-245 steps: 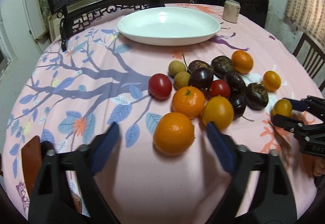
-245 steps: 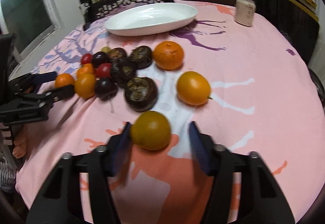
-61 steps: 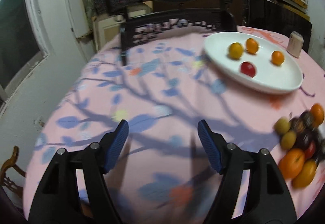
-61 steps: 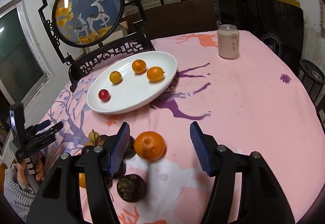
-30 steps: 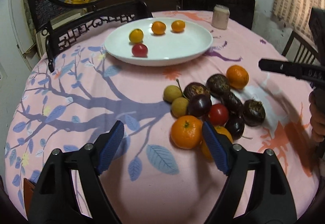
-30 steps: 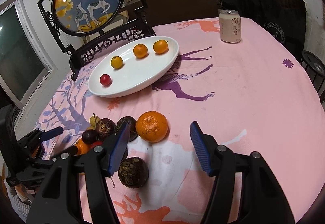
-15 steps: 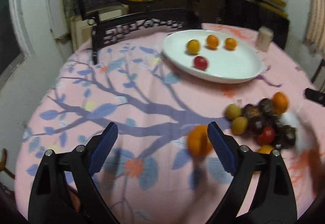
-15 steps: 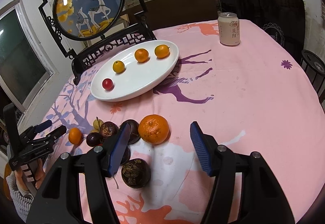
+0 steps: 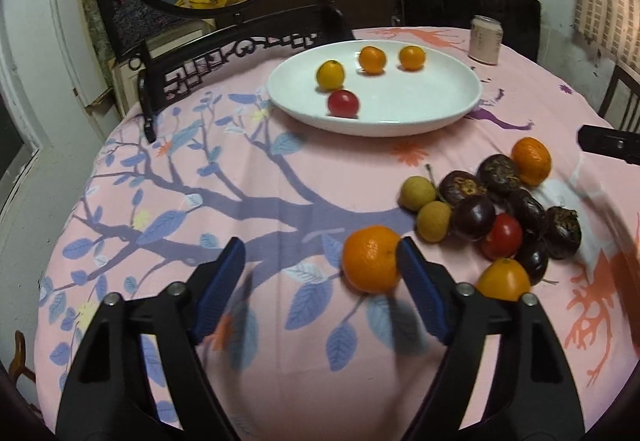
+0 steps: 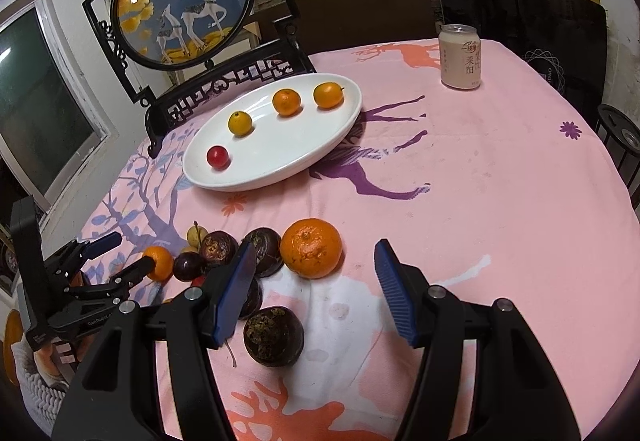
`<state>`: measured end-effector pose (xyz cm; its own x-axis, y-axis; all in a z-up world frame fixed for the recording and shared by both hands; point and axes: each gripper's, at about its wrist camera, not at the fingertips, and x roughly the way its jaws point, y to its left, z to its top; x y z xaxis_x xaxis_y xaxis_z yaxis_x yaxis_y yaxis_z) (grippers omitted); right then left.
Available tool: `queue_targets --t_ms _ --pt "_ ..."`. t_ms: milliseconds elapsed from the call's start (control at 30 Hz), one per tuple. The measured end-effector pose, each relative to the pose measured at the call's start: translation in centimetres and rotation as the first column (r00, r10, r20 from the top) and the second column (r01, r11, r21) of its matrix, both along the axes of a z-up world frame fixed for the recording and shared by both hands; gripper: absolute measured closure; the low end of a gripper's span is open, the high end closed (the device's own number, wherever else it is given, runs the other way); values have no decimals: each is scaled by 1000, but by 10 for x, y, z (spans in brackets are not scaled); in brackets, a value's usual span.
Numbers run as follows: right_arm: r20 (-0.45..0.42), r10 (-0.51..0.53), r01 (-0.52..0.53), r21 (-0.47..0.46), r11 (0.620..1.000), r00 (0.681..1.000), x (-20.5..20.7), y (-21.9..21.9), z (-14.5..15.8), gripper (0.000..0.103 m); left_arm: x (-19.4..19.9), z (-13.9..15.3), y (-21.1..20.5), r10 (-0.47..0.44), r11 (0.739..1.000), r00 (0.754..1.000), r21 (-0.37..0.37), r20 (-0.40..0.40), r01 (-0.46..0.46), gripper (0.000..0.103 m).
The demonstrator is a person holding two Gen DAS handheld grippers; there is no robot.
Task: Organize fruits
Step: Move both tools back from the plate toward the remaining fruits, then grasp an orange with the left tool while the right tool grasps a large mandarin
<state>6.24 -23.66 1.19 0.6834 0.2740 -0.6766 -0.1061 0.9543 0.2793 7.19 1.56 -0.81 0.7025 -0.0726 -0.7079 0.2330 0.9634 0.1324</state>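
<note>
The counter [image 10: 500,177] was covered by a matt pink cloth printed with branches and deer, and the white plate [image 9: 448,109] on it looked glazed and glossy. The mandarin [image 10: 311,248] showed a dimpled, slightly shiny peel, while the dark fruit [image 10: 273,334] was seen to be rough and dull and the red tomato [image 10: 218,156] smooth and glossy. Both the left gripper [image 9: 320,291] and the right gripper [image 10: 314,289] appeared made of matt black plastic with ribbed blue pads [image 10: 394,295] and metal rivets.
</note>
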Motion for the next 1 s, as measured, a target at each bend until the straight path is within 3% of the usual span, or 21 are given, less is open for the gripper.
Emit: queue_targets --t_ms 267,367,433,467,700,900,1000 --pt "-21 4 -4 -10 1000 1000 4 3 -7 41 2 -8 -25 -86 995 996 41 -9 86 32" --pt "-30 4 -5 -19 1000 1000 8 5 -11 41 4 -11 -31 -113 993 993 32 -24 114 46" --pt "-35 4 -4 -16 1000 999 10 4 -14 41 3 -11 -34 -140 990 989 3 -38 140 66" --pt "-38 4 -5 -10 1000 999 12 4 -15 41 3 -11 -35 -149 989 988 -7 -41 149 69" --pt "-72 4 -2 37 999 997 26 5 -25 41 7 -9 -29 -141 988 988 -66 -65 137 70" --pt "-75 13 -11 18 1000 997 34 13 -29 41 12 -8 -20 -102 991 992 -91 -77 95 70" --pt "-83 22 -21 4 1000 996 36 16 -33 47 13 -8 -18 -89 993 993 -83 -73 83 70"
